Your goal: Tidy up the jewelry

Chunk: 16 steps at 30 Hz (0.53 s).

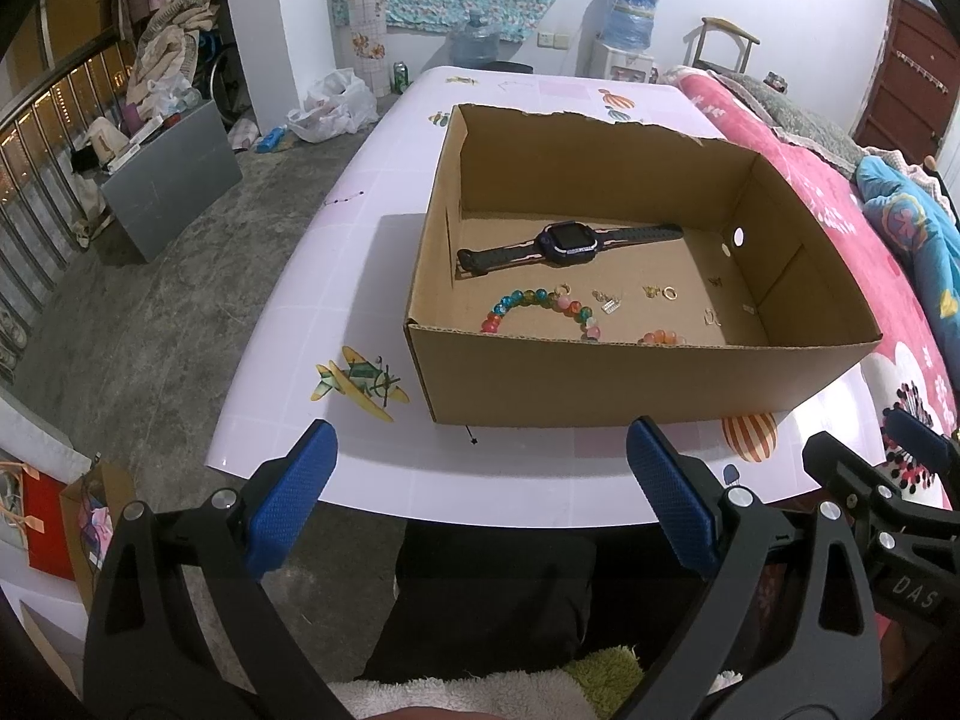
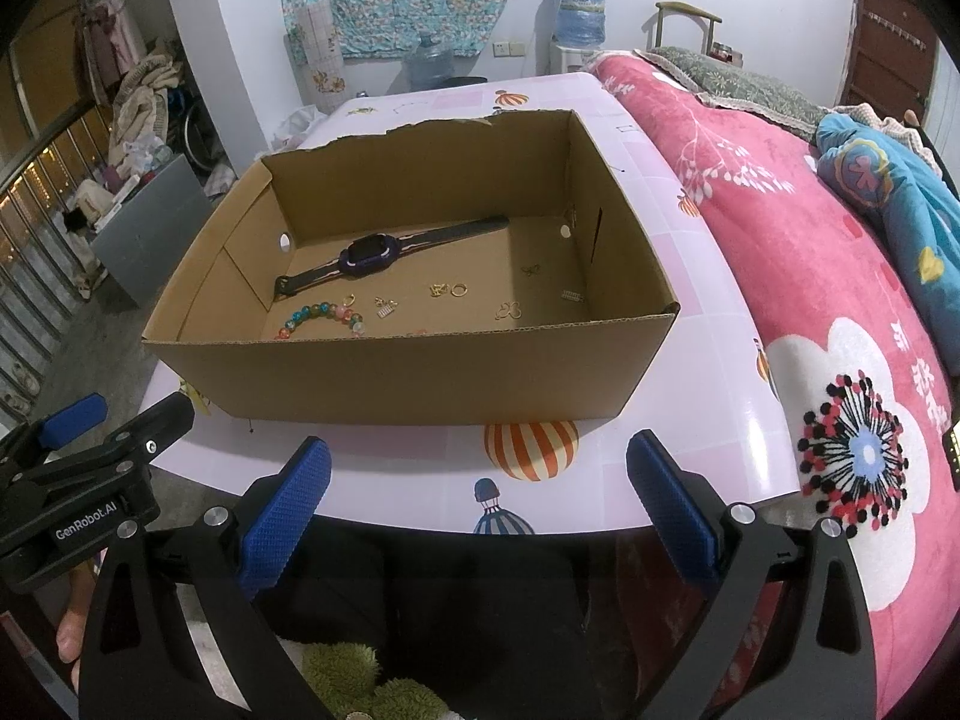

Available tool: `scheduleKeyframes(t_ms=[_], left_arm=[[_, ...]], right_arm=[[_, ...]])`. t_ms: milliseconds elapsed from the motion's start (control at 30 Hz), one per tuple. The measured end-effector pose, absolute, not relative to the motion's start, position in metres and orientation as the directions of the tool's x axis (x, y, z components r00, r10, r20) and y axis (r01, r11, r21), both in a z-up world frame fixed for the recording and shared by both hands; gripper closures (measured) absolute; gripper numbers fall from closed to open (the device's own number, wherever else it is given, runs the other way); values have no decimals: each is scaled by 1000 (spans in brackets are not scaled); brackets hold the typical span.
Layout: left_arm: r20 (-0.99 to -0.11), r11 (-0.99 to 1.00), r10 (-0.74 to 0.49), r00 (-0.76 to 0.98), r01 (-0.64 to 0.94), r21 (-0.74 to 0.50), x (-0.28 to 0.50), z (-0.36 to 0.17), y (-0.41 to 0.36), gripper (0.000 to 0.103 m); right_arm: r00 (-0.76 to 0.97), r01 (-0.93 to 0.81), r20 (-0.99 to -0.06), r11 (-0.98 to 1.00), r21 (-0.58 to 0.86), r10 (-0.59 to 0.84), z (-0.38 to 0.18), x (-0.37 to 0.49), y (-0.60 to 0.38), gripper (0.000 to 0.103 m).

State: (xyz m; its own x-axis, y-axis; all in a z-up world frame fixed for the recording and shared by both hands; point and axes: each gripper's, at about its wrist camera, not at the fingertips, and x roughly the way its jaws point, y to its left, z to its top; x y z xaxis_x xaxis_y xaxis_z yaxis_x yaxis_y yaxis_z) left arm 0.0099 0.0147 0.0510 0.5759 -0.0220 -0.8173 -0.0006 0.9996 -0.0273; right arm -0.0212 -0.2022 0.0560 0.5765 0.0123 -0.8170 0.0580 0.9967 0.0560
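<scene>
Holding both of my grippers back at the near edge of the glossy pink-and-white table [image 1: 336, 300], above the lap of the seated person, I log the following.

Left gripper [image 1: 480, 498]: blue-padded fingers spread wide, nothing between them. Right gripper [image 2: 480, 501]: same condition, fingers spread and empty. Each gripper appears at the side of the other's view.

Open brown cardboard box [image 1: 648, 384]: stands on the table just beyond both grippers; its far rim is torn and ragged. All jewelry sits on its floor.

Contents, far to near:
- Dark smartwatch with purple case and black strap [image 1: 564, 243], laid flat across the far part of the floor.
- Multicoloured glass-bead bracelet [image 1: 540, 309], curved in an arc at the near left, partly hidden by the near wall.
- Second strand of orange and pink beads [image 1: 660, 337], only its top showing over the near wall.
- Small gold ring [image 2: 459, 290] with a gold charm just beside it, mid-floor.
- Small silver comb-shaped clip [image 2: 385, 311], between the bracelet and the ring.
- Thin gold butterfly-shaped piece [image 2: 509, 312], near right; type too small to tell.

Pink floral blanket [image 2: 840, 300]: on the bed along the table's right side.
</scene>
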Motion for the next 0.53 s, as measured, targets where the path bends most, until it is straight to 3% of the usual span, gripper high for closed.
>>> scheduleKeyframes(t_ms=[533], left_arm=[[-818, 1000, -18, 575, 0, -22, 9, 52, 11, 9]], right_arm=[[576, 56, -817, 997, 58, 15, 56, -21, -199, 7]])
